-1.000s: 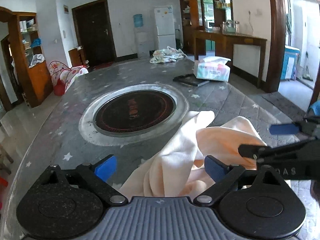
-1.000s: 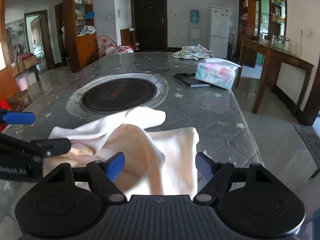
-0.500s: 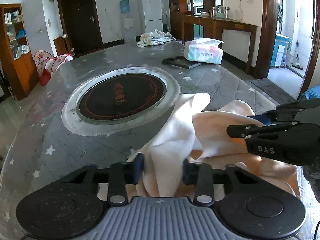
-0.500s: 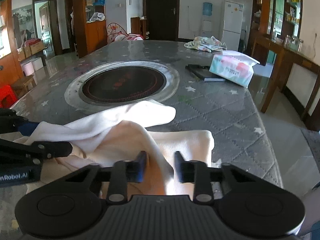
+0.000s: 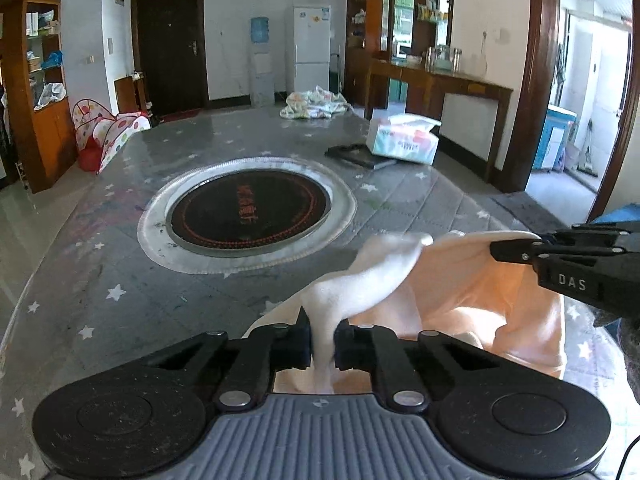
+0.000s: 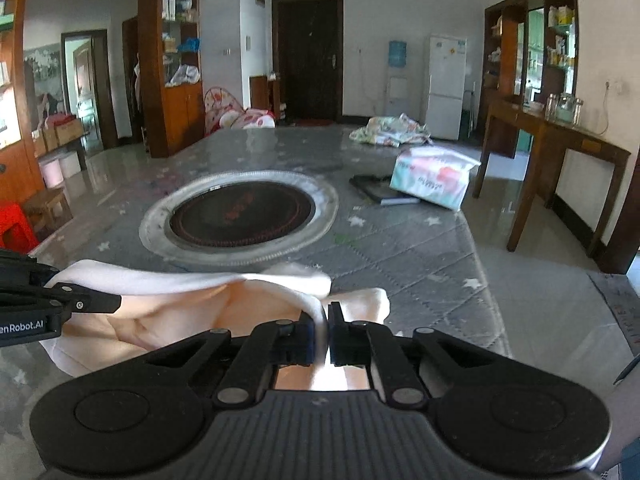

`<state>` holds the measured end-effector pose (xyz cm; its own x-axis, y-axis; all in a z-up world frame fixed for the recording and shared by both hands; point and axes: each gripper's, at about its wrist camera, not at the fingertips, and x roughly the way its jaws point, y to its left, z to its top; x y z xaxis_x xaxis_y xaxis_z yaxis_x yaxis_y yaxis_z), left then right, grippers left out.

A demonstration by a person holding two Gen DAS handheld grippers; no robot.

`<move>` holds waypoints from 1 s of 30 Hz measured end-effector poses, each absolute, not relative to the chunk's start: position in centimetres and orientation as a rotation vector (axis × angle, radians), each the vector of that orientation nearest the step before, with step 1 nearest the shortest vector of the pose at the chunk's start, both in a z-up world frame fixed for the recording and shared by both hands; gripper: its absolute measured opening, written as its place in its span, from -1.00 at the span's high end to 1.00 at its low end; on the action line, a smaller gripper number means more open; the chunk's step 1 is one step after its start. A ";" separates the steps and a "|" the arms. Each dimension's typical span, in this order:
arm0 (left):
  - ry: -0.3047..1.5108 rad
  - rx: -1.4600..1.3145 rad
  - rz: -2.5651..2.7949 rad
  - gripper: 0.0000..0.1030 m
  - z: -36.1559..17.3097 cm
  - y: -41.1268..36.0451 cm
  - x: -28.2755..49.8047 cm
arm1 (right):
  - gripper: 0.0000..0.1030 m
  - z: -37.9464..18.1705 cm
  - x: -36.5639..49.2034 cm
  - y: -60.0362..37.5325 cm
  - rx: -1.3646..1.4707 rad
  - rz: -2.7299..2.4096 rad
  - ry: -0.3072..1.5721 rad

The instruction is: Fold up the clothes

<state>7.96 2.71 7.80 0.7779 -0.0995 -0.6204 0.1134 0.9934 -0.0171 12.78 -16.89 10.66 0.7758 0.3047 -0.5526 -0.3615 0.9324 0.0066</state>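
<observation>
Left tongs [image 5: 323, 340] closing, pads already pressing a pale fold of the peach garment [image 5: 460, 292] between them. Right tongs [image 6: 325, 334] clamped tight on another fold of the same garment [image 6: 180, 312], a thin white band of cloth squeezed in the slit. Garment bunched at the near edge of the bench [image 5: 100, 280], slung between the two tongs, its white lining uppermost along the ridge and the peach side sagging below. Right tongs seen from the left view at far right [image 5: 516, 249], nipping the cloth's upper hem; left tongs seen from the right view at far left [image 6: 100, 302], level with that same hem.

Ahead of both tongs, just past the cloth, a round inset hob [image 5: 250, 210] with a pale metal ring, flush with the grey star-patterned top. Bare bench to the left of the left tongs, out to the rounded left edge. To the right of the right tongs, a strip of quilted top, then the bench's right edge [image 6: 486, 280] close by and floor beyond. Farther ahead and rightward, well clear of the cloth: a dark flat book [image 6: 382, 192] touching a tissue pack [image 6: 434, 178], and at the far end a crumpled patterned cloth [image 6: 390, 130]. Open stretch of bench between hob and far end.
</observation>
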 end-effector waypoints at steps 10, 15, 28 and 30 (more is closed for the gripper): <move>0.621 -0.014 -0.123 0.80 9.7 3.4 4.5 | 0.90 13.3 8.6 -19.5 -0.073 0.332 0.510; 0.598 -0.023 -0.129 0.80 10.4 3.9 2.5 | 0.91 14.4 6.5 -21.0 -0.052 0.317 0.486; 0.561 -0.099 -0.130 0.80 12.0 7.2 -4.2 | 0.91 15.2 1.4 -25.3 -0.008 0.236 0.491; 0.561 -0.099 -0.130 0.80 12.0 7.7 -5.2 | 0.91 14.7 0.8 -25.8 -0.012 0.224 0.519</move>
<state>-5.16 7.68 11.99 0.8389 -0.1501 -0.5231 0.0958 0.9869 -0.1294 0.81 -25.82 14.71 0.8446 0.2089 -0.4930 -0.2151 0.9756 0.0450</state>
